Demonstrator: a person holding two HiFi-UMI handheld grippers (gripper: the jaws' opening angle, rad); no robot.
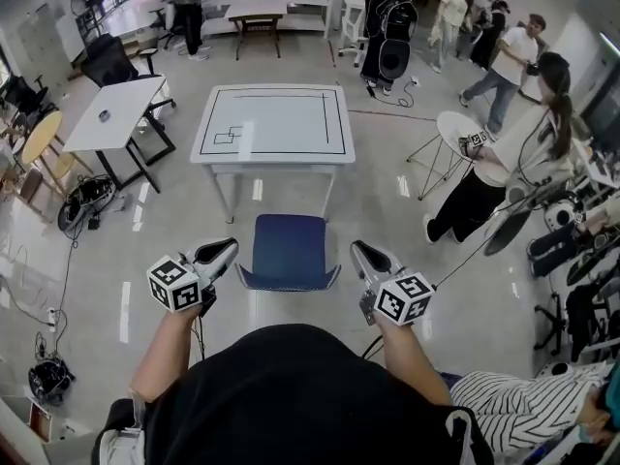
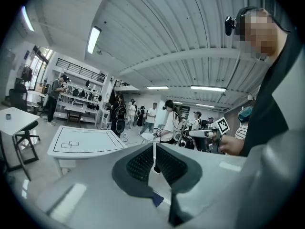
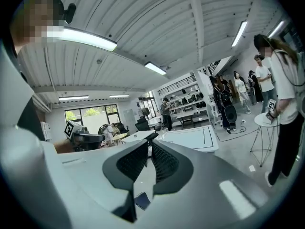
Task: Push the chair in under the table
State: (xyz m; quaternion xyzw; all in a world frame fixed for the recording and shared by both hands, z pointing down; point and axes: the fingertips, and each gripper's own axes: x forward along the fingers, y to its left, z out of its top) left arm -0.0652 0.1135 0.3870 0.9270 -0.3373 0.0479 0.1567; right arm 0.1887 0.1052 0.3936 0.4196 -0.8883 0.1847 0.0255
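A blue chair (image 1: 288, 250) stands on the floor just short of the white table (image 1: 273, 124) with black line markings, its seat outside the table's near edge. My left gripper (image 1: 225, 251) hangs by the chair's left rear corner and my right gripper (image 1: 361, 253) by its right rear corner. I cannot tell whether either touches the chair. In the left gripper view the left gripper (image 2: 154, 149) has its jaws together with a thin slit and nothing held, and the table (image 2: 81, 142) lies ahead. The right gripper (image 3: 149, 147) looks the same, with the table (image 3: 190, 138) beyond.
A second white table (image 1: 116, 112) stands at the left, and a small round stand (image 1: 455, 129) at the right with a person (image 1: 513, 163) next to it. A fan (image 1: 509, 226) and cables lie right of the chair. A person in stripes (image 1: 523, 405) sits at bottom right.
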